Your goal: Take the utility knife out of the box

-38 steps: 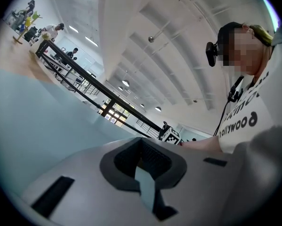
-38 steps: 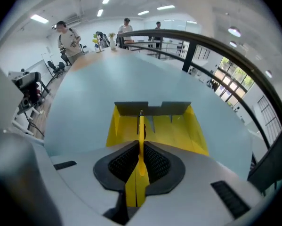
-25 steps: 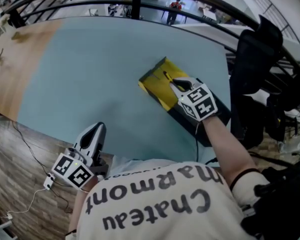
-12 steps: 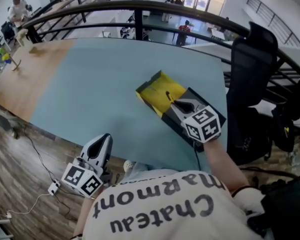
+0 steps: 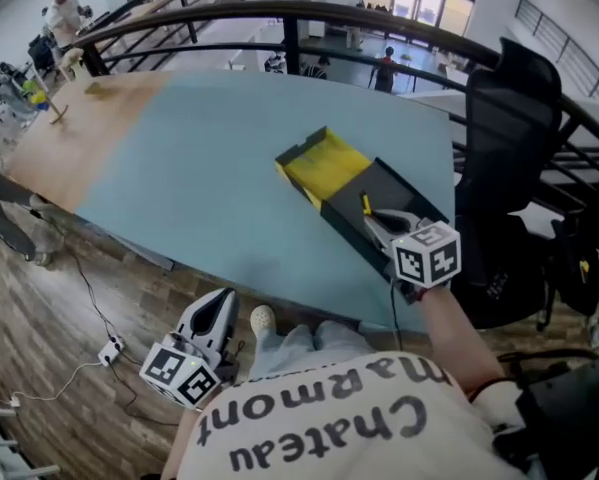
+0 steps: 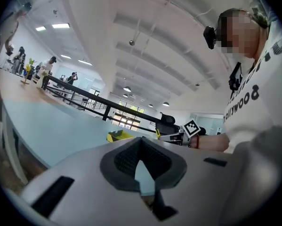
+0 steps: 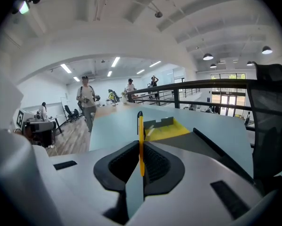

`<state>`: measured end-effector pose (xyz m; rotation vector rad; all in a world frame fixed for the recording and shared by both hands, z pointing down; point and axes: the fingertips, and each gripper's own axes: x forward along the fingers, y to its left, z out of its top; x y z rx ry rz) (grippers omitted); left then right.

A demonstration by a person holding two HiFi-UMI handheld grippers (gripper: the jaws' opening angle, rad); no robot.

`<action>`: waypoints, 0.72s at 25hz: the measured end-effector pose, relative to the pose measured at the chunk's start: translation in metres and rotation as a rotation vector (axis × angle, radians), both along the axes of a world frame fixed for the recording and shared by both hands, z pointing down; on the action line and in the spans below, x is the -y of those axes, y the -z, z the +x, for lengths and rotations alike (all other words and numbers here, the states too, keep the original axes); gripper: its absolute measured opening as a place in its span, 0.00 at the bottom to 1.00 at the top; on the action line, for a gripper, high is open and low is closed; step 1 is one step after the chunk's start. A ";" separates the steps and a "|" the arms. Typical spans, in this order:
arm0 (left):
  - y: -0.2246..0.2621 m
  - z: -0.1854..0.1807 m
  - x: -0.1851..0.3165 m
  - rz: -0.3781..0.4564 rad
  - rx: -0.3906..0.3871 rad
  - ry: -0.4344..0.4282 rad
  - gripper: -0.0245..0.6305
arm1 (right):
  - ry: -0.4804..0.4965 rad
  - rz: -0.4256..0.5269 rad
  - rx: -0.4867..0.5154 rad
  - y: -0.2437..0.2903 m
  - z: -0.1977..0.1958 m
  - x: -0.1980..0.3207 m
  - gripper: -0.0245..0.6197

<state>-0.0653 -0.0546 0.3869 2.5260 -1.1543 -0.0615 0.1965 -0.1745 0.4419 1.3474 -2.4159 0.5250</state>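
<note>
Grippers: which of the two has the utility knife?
The right gripper: its jaws are shut on the thin yellow utility knife, over the open box. The left gripper is empty, off the table's near edge.

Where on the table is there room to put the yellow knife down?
The blue table top left of the box is bare, out to the wooden end. Crowded only at the right, where the right gripper holds the knife over the box.
</note>
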 end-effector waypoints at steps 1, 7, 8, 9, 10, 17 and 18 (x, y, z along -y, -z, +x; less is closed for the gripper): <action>-0.001 -0.002 -0.008 -0.001 -0.002 0.015 0.04 | -0.003 -0.007 0.002 -0.003 0.001 -0.004 0.12; -0.002 -0.028 -0.046 -0.022 0.024 0.102 0.04 | -0.009 -0.038 0.041 -0.011 -0.007 -0.022 0.12; -0.001 -0.031 -0.049 -0.021 0.023 0.109 0.04 | -0.014 -0.043 0.051 -0.011 -0.008 -0.024 0.12; 0.001 -0.034 -0.053 -0.021 0.022 0.111 0.04 | -0.022 -0.051 0.068 -0.012 -0.010 -0.026 0.12; 0.002 -0.036 -0.056 -0.021 0.021 0.110 0.04 | -0.031 -0.060 0.089 -0.012 -0.011 -0.029 0.12; 0.018 -0.056 -0.085 0.020 0.002 0.085 0.04 | -0.088 -0.065 0.124 -0.006 -0.024 -0.057 0.12; 0.020 -0.062 -0.092 0.017 -0.003 0.086 0.04 | -0.091 -0.067 0.127 -0.004 -0.030 -0.064 0.12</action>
